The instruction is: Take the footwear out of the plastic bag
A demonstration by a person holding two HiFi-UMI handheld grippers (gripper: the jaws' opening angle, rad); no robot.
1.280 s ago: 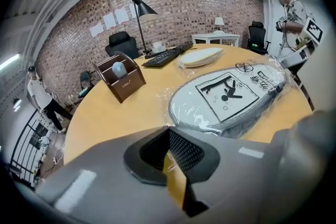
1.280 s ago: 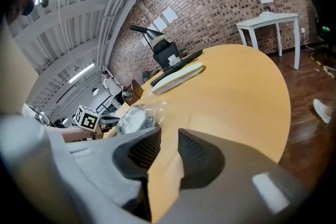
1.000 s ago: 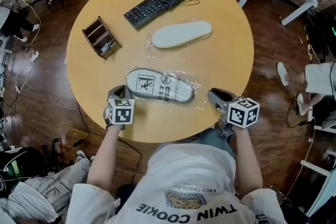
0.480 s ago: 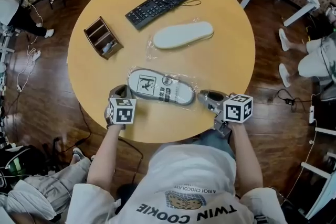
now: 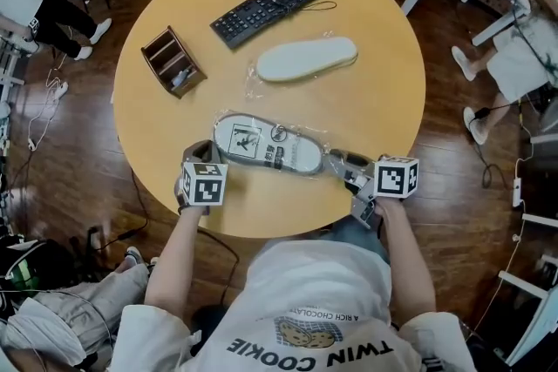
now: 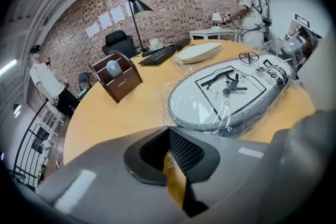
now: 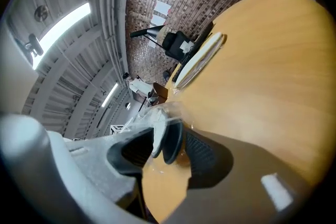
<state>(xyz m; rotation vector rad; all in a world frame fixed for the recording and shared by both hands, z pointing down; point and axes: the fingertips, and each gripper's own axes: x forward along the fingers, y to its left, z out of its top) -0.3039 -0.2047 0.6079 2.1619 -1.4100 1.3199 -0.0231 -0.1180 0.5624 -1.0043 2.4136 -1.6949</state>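
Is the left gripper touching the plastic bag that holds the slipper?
Touching. The left gripper view shows the left gripper shut on the clear edge of the plastic bag, the film pinched between its jaws.

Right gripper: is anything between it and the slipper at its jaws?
Only the plastic bag: its film covers the end of the slipper, which sits between the jaws of the right gripper. Those jaws have just been opening. Nothing else visible intervenes.
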